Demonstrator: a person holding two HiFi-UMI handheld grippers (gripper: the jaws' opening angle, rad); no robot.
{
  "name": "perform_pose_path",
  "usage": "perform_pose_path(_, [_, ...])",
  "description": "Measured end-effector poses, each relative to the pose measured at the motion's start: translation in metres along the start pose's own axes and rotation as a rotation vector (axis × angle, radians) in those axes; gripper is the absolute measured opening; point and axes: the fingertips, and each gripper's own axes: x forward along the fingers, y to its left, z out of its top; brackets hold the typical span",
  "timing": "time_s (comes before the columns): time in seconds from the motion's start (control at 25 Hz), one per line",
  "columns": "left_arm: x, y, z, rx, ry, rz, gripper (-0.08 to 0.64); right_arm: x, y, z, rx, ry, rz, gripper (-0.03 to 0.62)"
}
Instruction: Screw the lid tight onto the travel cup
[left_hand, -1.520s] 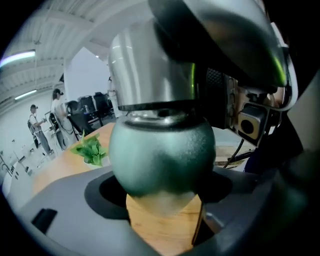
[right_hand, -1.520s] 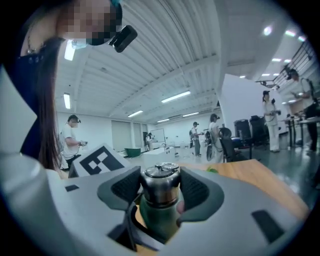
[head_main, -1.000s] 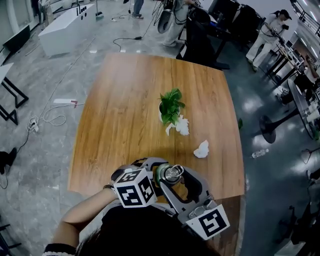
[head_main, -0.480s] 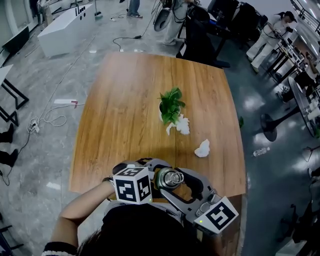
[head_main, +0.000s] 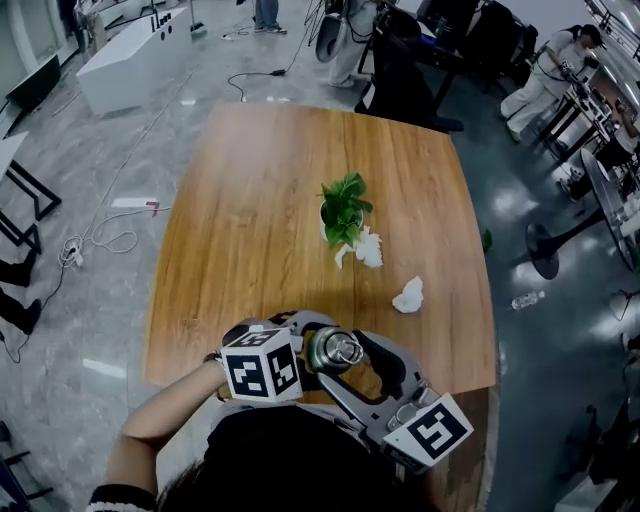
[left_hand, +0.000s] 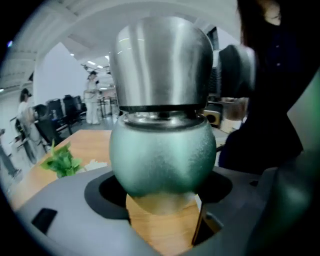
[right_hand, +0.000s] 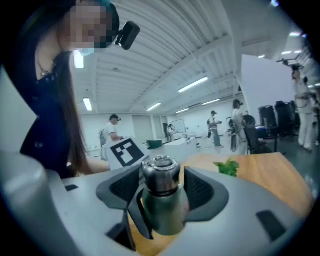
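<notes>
Lid (right_hand: 160, 174) sits inside right gripper (right_hand: 161, 192), jaws just opened; left gripper (left_hand: 162, 187) clamps travel cup (left_hand: 162, 152).

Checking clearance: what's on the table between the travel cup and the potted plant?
Head view: bare table wood from the travel cup up to the white crumpled paper at the foot of the potted plant. Nothing else.

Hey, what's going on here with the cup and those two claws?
A person works two hand-held claws at the near edge of a wooden table. The left claw is clamped on the green travel cup. The right claw sits around the steel lid, which is on the cup. Its jaws have just been opening, and the pads look barely clear of the lid, likely between twists.
</notes>
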Motion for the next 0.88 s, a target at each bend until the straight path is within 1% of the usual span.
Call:
perform_pose_path(0.08, [-0.003,-0.016,0.000,0.079,0.009,-0.109,0.387,-0.002,0.008,0.000,-0.055,0.034,0.087,0.265])
perform_pose_path(0.12, [-0.003,-0.020,-0.001,0.103,0.024,-0.138,0.387,-0.001,0.010,0.001,-0.075,0.038,0.113,0.265])
perform_pose_path(0.16, [-0.002,-0.020,-0.003,0.113,0.041,-0.144,0.387,0.000,0.011,0.001,-0.092,0.035,0.123,0.265])
perform_pose_path(0.2, [-0.001,-0.018,-0.004,0.109,0.055,-0.129,0.387,0.001,0.010,0.002,-0.104,0.025,0.110,0.264])
perform_pose_path(0.24, [0.000,-0.013,-0.004,0.091,0.064,-0.096,0.387,0.002,0.007,0.002,-0.108,0.008,0.074,0.264])
perform_pose_path(0.28, [0.001,-0.006,-0.004,0.060,0.069,-0.050,0.387,0.003,0.001,0.003,-0.101,-0.015,0.021,0.264])
perform_pose_path(0.36, [0.002,0.009,-0.004,-0.010,0.081,0.064,0.387,0.004,-0.011,0.005,-0.069,-0.059,-0.101,0.264])
perform_pose_path(0.4, [0.002,0.016,-0.005,-0.034,0.092,0.122,0.387,0.004,-0.015,0.005,-0.055,-0.076,-0.148,0.264])
perform_pose_path(0.44, [0.002,0.020,-0.005,-0.047,0.102,0.167,0.387,0.005,-0.017,0.006,-0.045,-0.087,-0.173,0.264])
perform_pose_path(0.48, [0.002,0.022,-0.006,-0.050,0.103,0.185,0.387,0.005,-0.016,0.006,-0.038,-0.090,-0.171,0.264])
perform_pose_path(0.52, [0.002,0.020,-0.006,-0.047,0.094,0.171,0.387,0.005,-0.013,0.006,-0.035,-0.085,-0.140,0.264])
perform_pose_path(0.56, [0.001,0.015,-0.005,-0.038,0.077,0.127,0.387,0.004,-0.006,0.005,-0.041,-0.069,-0.087,0.265])
perform_pose_path(0.64, [-0.002,-0.003,-0.002,0.005,0.036,-0.009,0.387,0.000,0.007,0.005,-0.074,-0.022,0.034,0.267])
perform_pose_path(0.68, [-0.004,-0.013,0.000,0.034,0.024,-0.076,0.387,-0.002,0.012,0.005,-0.090,-0.004,0.082,0.270])
perform_pose_path(0.72, [-0.005,-0.021,0.001,0.059,0.021,-0.126,0.387,-0.003,0.014,0.006,-0.100,0.003,0.115,0.271])
perform_pose_path(0.76, [-0.005,-0.025,0.001,0.073,0.026,-0.151,0.387,-0.003,0.015,0.008,-0.107,0.000,0.130,0.270])
perform_pose_path(0.8, [-0.004,-0.026,0.001,0.075,0.034,-0.150,0.387,-0.003,0.014,0.010,-0.111,-0.010,0.129,0.270])
perform_pose_path(0.84, [-0.003,-0.022,0.001,0.065,0.044,-0.125,0.387,-0.001,0.011,0.011,-0.112,-0.021,0.112,0.268])
perform_pose_path(0.88, [-0.001,-0.016,0.000,0.047,0.054,-0.083,0.387,0.000,0.008,0.012,-0.113,-0.031,0.082,0.268])
